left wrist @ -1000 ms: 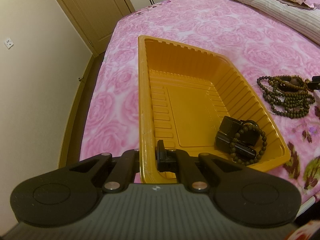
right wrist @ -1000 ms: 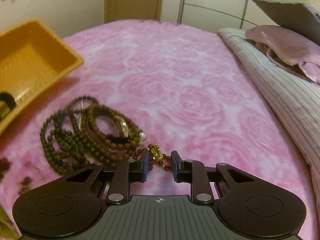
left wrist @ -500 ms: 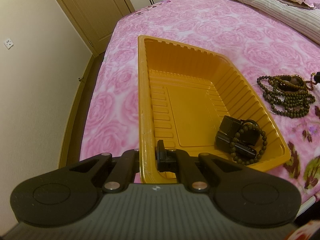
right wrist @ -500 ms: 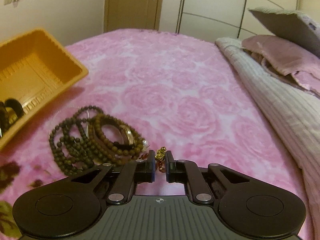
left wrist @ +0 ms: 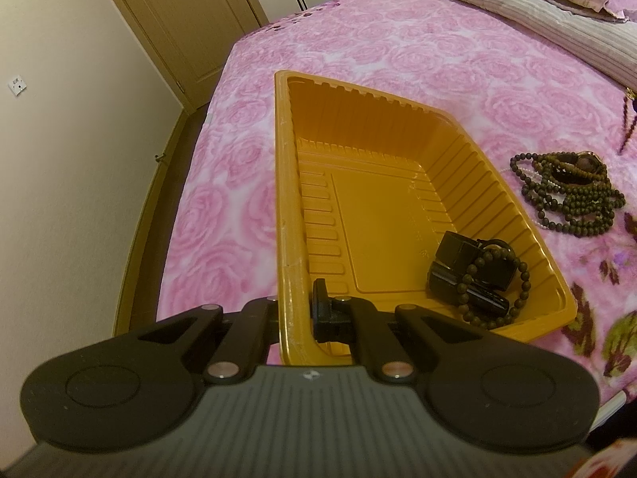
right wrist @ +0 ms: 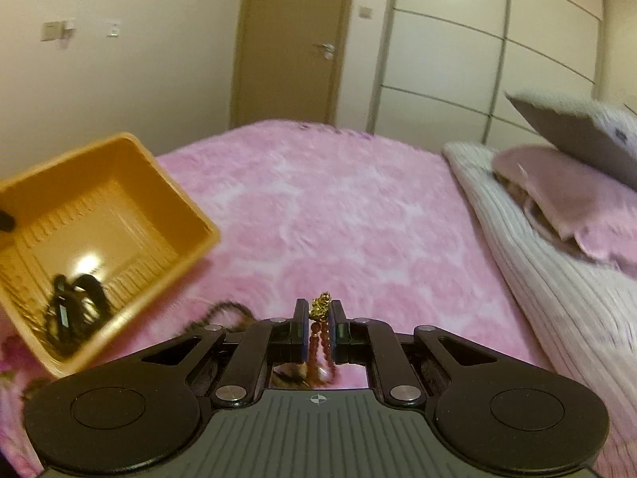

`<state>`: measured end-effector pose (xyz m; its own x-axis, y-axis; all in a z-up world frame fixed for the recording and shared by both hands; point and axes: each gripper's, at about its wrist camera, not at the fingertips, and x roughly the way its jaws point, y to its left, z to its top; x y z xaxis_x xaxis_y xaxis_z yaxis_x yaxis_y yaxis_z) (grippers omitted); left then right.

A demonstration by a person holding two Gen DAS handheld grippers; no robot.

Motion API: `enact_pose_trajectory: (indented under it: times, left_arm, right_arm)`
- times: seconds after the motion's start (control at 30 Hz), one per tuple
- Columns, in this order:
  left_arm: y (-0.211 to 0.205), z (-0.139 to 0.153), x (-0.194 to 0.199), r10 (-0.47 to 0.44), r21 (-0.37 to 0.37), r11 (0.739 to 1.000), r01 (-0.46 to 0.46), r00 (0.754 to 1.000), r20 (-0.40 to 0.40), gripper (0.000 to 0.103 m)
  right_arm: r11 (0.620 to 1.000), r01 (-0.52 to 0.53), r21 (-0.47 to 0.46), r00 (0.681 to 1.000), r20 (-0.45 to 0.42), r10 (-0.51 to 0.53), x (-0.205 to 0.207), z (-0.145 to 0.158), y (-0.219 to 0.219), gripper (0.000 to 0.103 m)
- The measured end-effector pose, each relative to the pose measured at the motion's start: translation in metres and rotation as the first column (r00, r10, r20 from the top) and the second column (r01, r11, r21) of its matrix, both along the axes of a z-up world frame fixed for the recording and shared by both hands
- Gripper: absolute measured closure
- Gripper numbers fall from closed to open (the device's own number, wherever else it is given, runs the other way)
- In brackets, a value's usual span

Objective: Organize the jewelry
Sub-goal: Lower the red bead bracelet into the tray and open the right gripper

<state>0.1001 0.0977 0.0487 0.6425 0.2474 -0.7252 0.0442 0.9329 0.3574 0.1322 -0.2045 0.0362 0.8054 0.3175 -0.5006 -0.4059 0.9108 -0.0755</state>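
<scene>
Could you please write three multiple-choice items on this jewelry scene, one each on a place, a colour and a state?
1. Where does the pile of brown bead strings lie?
A. in the tray
B. on the pink bedspread, beside the tray
C. on the pillow

2. What colour is the tray?
A. orange-yellow
B. blue
C. white

3. What are the right tongs doing?
A. standing wide open over nothing
B. gripping the tray's rim
C. pinching a red bead bracelet with a gold charm

Answers: 1 B, the pile sits on the bedspread outside the tray's wall. 2 A, both views show it orange-yellow. 3 C, the charm sticks up between the pads, with the red beads hanging below.
</scene>
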Motion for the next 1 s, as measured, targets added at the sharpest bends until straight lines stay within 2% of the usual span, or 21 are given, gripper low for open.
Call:
enact_pose_trajectory:
  times: [0.1, 0.3, 0.47, 0.57, 0.73, 1.0]
  left_arm:
    - [0.000, 0.000, 0.000, 0.001, 0.000, 1.000, -0.001, 1.000, 0.000, 0.100]
    - [-0.001, 0.001, -0.001, 0.001, -0.004, 1.000, -0.001, 1.000, 0.001, 0.100]
    - [-0.001, 0.000, -0.001, 0.003, -0.005, 1.000, -0.003, 1.000, 0.001, 0.100]
    - [-0.001, 0.000, -0.001, 0.003, -0.006, 1.000, -0.003, 1.000, 0.001, 0.100]
    - [-0.001, 0.000, -0.001, 0.000, -0.004, 1.000, 0.000, 1.000, 0.001, 0.100]
    - [-0.001, 0.000, -0.001, 0.000, -0.004, 1.000, 0.000, 1.000, 0.001, 0.100]
  right_arm:
    - [0.998, -0.065, 0.020, 0.998, 0.006, 0.065, -0.003, 0.009, 0.017, 0.093]
    - [0.971, -0.209, 0.116, 0.977, -0.025, 0.213, -0.005, 0.020, 0.058, 0.094]
    - [0.927, -0.319, 0.197, 0.939, -0.069, 0.338, -0.006, 0.023, 0.093, 0.094]
    - [0.902, -0.376, 0.210, 0.912, -0.089, 0.401, -0.009, 0.019, 0.112, 0.094]
    - [0.882, -0.420, 0.213, 0.885, -0.122, 0.450, -0.014, 0.009, 0.135, 0.094]
    - [0.879, -0.431, 0.204, 0.873, -0.153, 0.463, -0.012, -0.007, 0.148, 0.094]
